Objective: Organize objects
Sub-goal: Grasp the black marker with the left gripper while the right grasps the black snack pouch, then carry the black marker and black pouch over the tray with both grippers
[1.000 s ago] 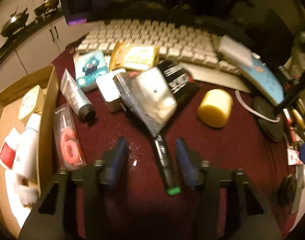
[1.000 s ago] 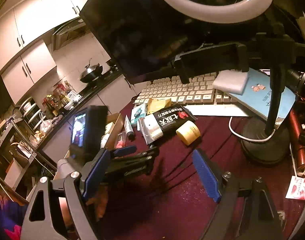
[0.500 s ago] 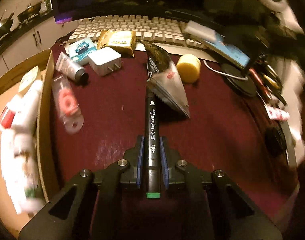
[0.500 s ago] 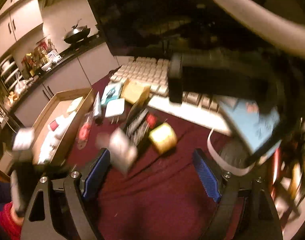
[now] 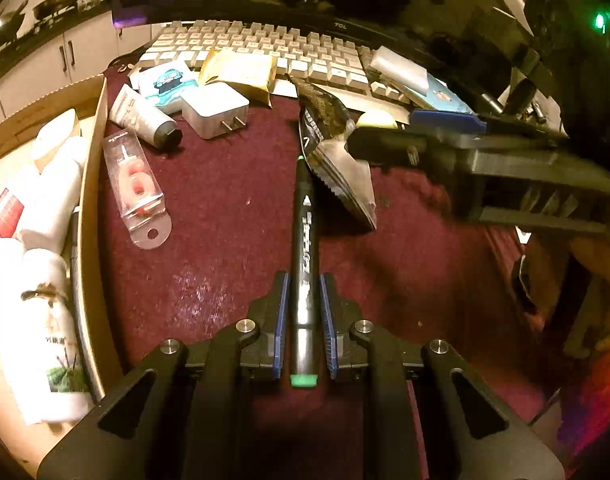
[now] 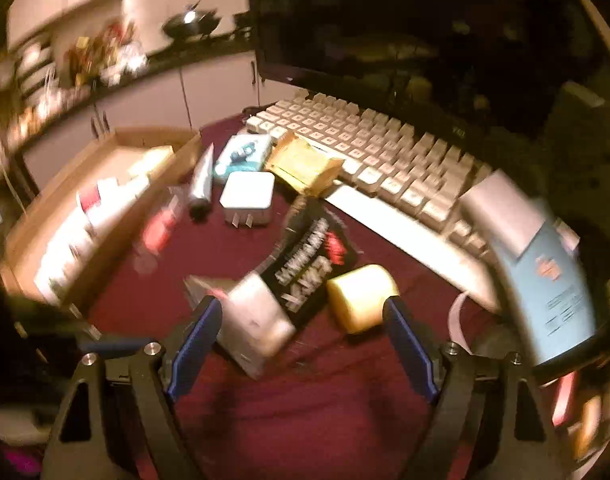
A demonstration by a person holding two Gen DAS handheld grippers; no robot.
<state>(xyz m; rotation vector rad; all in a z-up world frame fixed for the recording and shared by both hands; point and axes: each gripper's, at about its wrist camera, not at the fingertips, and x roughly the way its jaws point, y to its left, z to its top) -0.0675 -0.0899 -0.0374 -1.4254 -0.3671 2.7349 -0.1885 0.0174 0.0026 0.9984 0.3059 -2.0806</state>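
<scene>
My left gripper [image 5: 303, 280] is shut on a black marker [image 5: 304, 236] with green end caps, held above the dark red cloth. My right gripper [image 6: 301, 308] is open and empty, low over a black snack packet [image 6: 305, 272] and a yellow cylinder [image 6: 361, 300]; it also shows in the left wrist view [image 5: 445, 136], reaching in from the right above the packet [image 5: 337, 160]. A cardboard box [image 5: 91, 184] at the left holds white bottles [image 5: 45, 208].
On the cloth lie a white charger plug [image 5: 215, 110], a tube [image 5: 145, 122], a pink "6" candle pack [image 5: 139, 184], a blue card pack [image 5: 165, 84] and a gold sachet [image 5: 241, 74]. A keyboard [image 5: 265, 48] and monitor [image 6: 385, 20] stand behind. A blue booklet [image 6: 553, 280] lies right.
My left gripper closed on the marker and lifted it off the cloth. My right gripper swung down and left toward the snack packet and yellow cylinder, staying open.
</scene>
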